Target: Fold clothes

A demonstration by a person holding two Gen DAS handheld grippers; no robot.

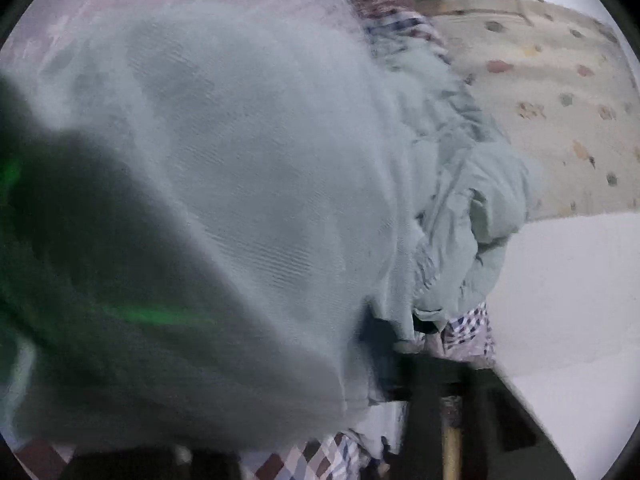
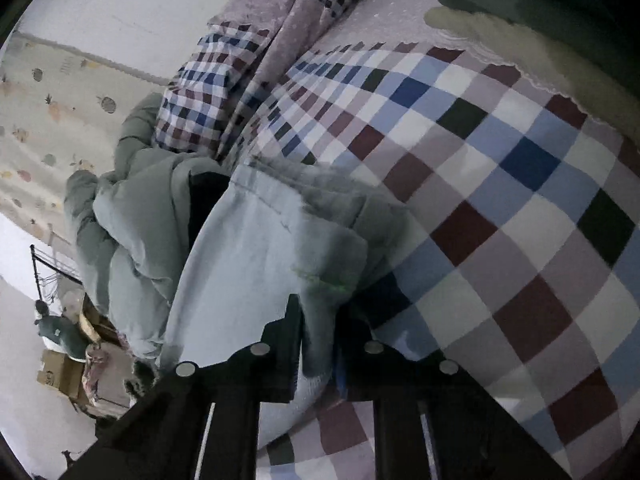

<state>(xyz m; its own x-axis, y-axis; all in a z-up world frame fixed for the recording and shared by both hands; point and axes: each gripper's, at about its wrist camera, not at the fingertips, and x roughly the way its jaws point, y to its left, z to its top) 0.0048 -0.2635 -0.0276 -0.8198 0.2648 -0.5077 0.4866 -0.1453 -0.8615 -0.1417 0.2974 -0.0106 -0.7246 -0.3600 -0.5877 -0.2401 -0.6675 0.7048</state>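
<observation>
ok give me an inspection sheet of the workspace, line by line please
Surface: checked quilt in white, blue and maroon squares, spread under the work.
Job's things: pale blue garment, crumpled, draped across the left wrist lens.
Clutter: bunched checked fabric beyond the garment.
Grippers: right tongs shut on a fold of the pale blue garment; left tongs hidden by cloth, state cannot be told.
Cables: nothing seen.
Surroundings: fruit-print wall covering; metal rack; cardboard boxes on the floor.
</observation>
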